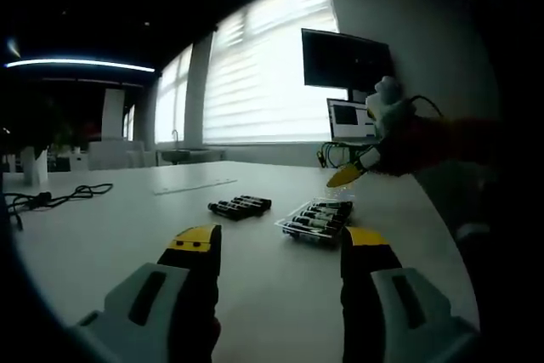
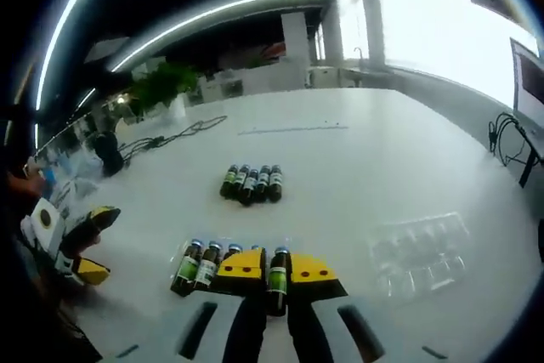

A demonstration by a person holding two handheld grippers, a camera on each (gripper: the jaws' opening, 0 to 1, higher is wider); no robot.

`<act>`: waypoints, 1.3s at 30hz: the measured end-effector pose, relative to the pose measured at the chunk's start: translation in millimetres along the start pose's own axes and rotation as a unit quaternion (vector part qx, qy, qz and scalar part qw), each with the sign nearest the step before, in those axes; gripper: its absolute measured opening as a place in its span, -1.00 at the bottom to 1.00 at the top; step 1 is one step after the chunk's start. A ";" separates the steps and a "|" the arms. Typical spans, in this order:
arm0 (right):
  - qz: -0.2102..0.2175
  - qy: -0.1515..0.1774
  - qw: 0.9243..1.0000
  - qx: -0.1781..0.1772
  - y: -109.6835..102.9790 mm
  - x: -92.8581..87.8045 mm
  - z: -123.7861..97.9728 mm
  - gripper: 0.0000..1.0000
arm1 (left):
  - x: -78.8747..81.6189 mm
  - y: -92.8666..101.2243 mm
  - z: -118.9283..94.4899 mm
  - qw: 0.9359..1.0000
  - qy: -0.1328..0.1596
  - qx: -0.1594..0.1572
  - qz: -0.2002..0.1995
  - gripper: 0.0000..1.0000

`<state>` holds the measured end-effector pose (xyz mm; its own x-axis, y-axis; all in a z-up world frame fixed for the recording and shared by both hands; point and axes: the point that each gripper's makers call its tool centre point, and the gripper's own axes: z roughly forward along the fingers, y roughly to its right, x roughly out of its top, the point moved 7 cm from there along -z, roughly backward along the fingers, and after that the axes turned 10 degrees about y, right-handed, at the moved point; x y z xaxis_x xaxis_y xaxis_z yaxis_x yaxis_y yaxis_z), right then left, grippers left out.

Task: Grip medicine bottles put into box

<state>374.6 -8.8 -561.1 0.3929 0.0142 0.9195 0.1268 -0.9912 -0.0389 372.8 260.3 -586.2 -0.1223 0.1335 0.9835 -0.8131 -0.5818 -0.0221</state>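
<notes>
The right gripper (image 2: 276, 271) clamps a bottle (image 2: 277, 281) over the box (image 2: 189, 250) on the table (image 2: 357, 167). The left gripper (image 1: 280, 248) hangs spread. Five loose bottles (image 2: 252, 183) lie beyond.

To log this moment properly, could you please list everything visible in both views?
Table: one, white, under everything.
Loose bottles: five, dark with green labels, mid-table.
Boxed bottles: several, same kind, in clear box.
Clear tray: one, empty, beside the box.
Cable: black, far side of table.
Monitor, laptop: dark, by window.
Left tool: yellow tips, open.
Right tool: yellow tips, held bottle between jaws, grip unclear.
</notes>
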 end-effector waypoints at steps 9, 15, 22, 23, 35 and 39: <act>-0.044 -0.016 0.999 0.007 -8.2 -13.6 0.3 -1.00 | 0.5 1.4 0.4 1.000 -0.002 0.000 0.002 -0.01; -0.049 -0.025 0.998 0.001 -6.2 -17.1 -0.3 -1.00 | 0.6 1.7 0.7 1.000 -0.003 0.000 0.000 -0.02; -0.048 -0.024 0.999 0.004 -7.6 -23.9 -1.4 -1.00 | 0.1 2.0 0.7 1.000 -0.004 0.000 0.002 -0.02; -0.048 -0.022 0.999 0.004 -7.5 -23.5 -1.8 -1.00 | 0.2 1.7 0.6 1.000 -0.004 0.001 0.001 -0.02; -0.092 -0.020 0.995 -0.010 -7.3 -32.6 -3.0 -1.00 | 0.1 2.4 1.1 1.000 -0.006 -0.001 0.000 -0.02; -0.046 -0.019 0.999 -0.009 -5.1 -30.8 -0.4 -1.00 | 0.0 2.1 1.0 1.000 -0.005 -0.001 0.000 -0.03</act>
<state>361.4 -4.3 -589.1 0.4151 0.1093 0.9032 0.1473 -0.9877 0.0518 371.7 258.3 -586.0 -0.1158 0.1249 0.9854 -0.8137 -0.5808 -0.0221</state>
